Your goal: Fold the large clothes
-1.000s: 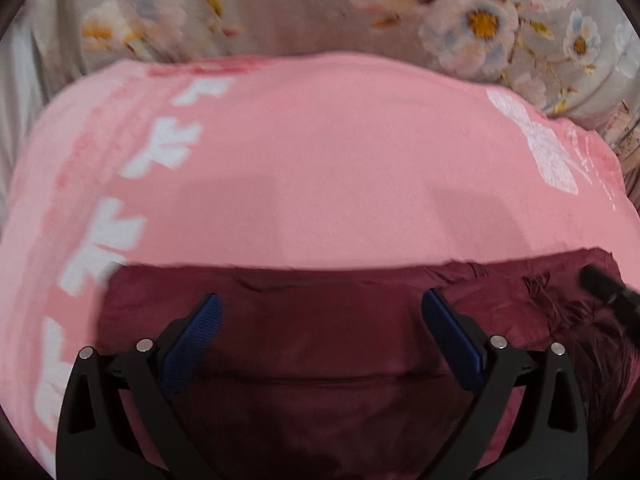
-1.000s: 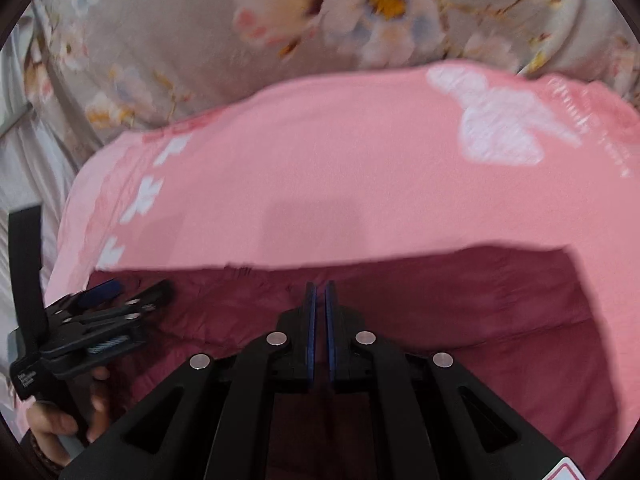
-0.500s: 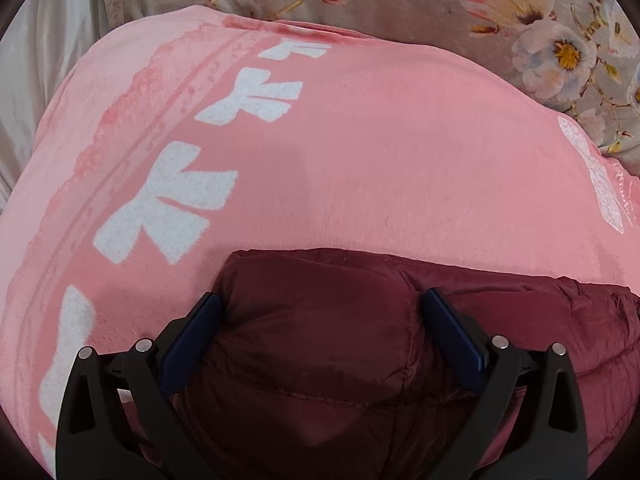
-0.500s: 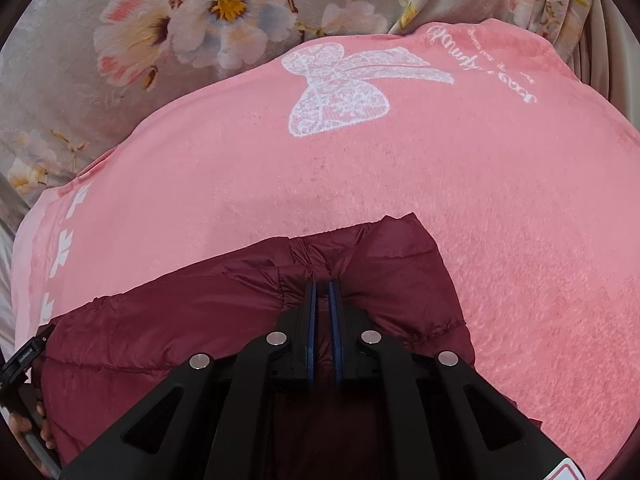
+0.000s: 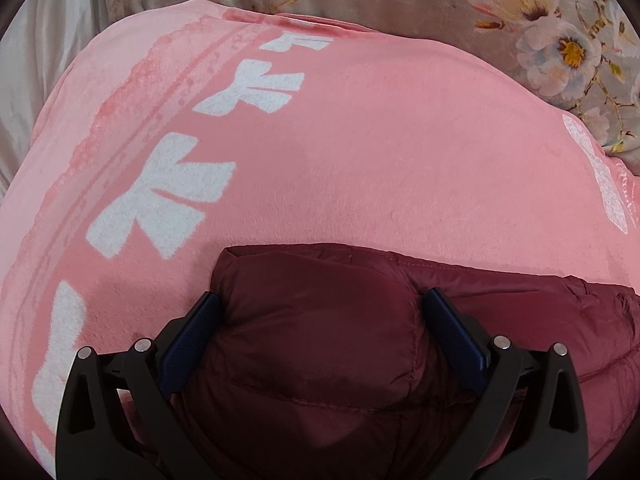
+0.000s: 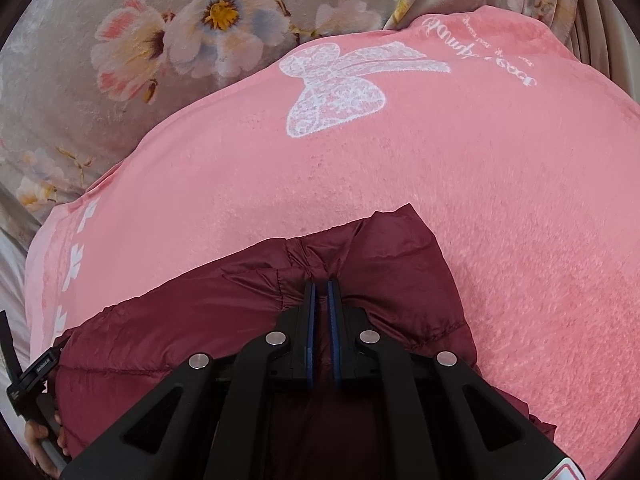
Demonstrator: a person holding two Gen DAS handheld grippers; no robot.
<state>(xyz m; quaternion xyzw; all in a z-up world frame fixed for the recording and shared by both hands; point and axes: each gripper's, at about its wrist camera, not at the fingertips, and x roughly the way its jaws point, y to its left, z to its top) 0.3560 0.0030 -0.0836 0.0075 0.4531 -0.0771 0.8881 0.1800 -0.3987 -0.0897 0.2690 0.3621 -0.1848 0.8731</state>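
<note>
Right tool [image 6: 321, 292] is clamped down tight on a pinch of the maroon puffer jacket [image 6: 224, 320] — you can see the fabric bunching into little gathers right where the blue pads [image 6: 310, 320] meet, near the far right corner of the folded bundle. Left tool [image 5: 320, 308] is a different story: its jaws stand wide, straddling a fat puffy section at the other end of the jacket. The pads look like they touch the padding on both sides, but whether they're really squeezing it or just sitting around it I can't tell (puffy stuff bulges either way).

As for the jacket itself, it's lying on a pink blanket [image 5: 380, 152] with white bow prints and a lacy butterfly, spread over a floral bedspread [image 6: 100, 32] — so this is all happening on a bed. The jacket's already doubled into a thick slab with its far edge facing away from both cameras.

My guess on the why: one tool at each far corner keeps the edge straight and level, so the fold lands square instead of skewed. Both point steeply down at the bundle, which reads to me like the edge is being set down or pressed flat, not carried. A person's fingers [image 6: 40, 436] show at the bottom left of the right view, wrapped around the other handle.
</note>
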